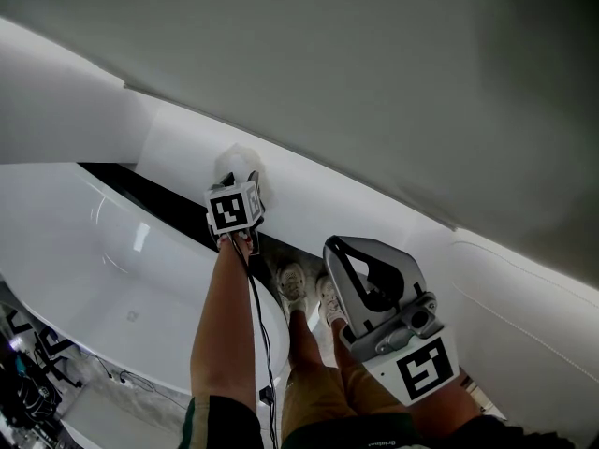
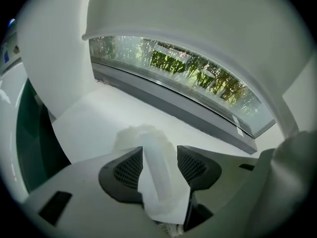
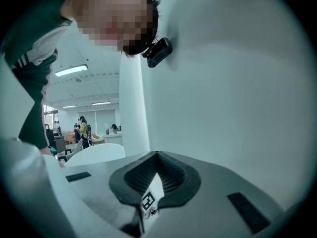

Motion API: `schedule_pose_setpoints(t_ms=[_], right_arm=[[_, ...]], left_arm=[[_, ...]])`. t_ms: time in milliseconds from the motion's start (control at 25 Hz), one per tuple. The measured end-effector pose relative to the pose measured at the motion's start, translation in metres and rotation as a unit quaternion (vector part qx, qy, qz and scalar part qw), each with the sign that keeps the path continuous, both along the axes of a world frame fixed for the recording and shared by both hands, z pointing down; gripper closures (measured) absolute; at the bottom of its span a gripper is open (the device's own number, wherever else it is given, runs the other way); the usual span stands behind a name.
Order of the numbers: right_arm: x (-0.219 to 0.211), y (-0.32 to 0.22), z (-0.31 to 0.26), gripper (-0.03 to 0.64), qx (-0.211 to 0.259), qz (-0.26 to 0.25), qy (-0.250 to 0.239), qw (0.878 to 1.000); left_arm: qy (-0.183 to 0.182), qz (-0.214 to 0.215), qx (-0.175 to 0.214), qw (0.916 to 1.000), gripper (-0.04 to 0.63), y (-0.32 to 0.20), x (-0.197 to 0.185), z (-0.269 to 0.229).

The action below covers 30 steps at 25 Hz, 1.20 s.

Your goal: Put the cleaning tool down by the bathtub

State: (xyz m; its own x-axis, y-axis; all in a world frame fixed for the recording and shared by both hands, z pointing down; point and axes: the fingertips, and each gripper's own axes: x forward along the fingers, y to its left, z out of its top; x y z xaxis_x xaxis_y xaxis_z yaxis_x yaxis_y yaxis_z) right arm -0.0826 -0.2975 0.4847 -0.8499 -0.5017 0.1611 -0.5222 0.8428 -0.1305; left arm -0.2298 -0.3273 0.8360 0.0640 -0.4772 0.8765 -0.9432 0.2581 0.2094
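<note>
The cleaning tool (image 1: 240, 161) is white, with a fluffy head and a pale handle, and its head rests on the white ledge (image 1: 318, 199) beside the bathtub (image 1: 84, 251). My left gripper (image 1: 240, 181) reaches down to it. In the left gripper view the tool's handle (image 2: 157, 170) lies between the spread jaws of the left gripper (image 2: 159, 150), and the pads do not squeeze it. My right gripper (image 1: 335, 247) is held up near the person's legs with its jaws together and nothing in them. In its own view the right gripper (image 3: 157, 154) points at a bare wall.
A dark gap (image 1: 140, 191) runs between the tub and the ledge. A long low window (image 2: 198, 78) lies beyond the ledge (image 2: 99, 120). The person's shoes (image 1: 292, 284) stand by the tub, and a black cable (image 1: 260, 330) hangs along the left forearm. A pale wall (image 1: 393, 64) rises above.
</note>
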Motion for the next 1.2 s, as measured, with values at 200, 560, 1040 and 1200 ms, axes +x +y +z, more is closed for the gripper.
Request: schedule_pose_setpoints(t_ms=[200, 560, 1040, 1200], right_arm=[[-0.001, -0.004, 0.002, 0.601, 0.003, -0.002, -0.002, 1.0], [-0.002, -0.005, 0.0, 0.6, 0.013, -0.002, -0.013, 1.0], [-0.002, 0.004, -0.067, 0.601, 0.073, 0.003, 0.0, 0.997], [0.008, 0.015, -0.1, 0.6, 0.08, 0.009, -0.001, 0.997]], left_arm=[[-0.01, 0.005, 0.001, 0.9999, 0.371, 0.002, -0.003, -0.001], [-0.015, 0.001, 0.028, 0.9995, 0.373, 0.014, -0.001, -0.033], [-0.036, 0.014, 0.117, 0.9924, 0.382, 0.041, 0.012, -0.135], [-0.046, 0.021, 0.146, 0.9881, 0.387, 0.05, 0.022, -0.185]])
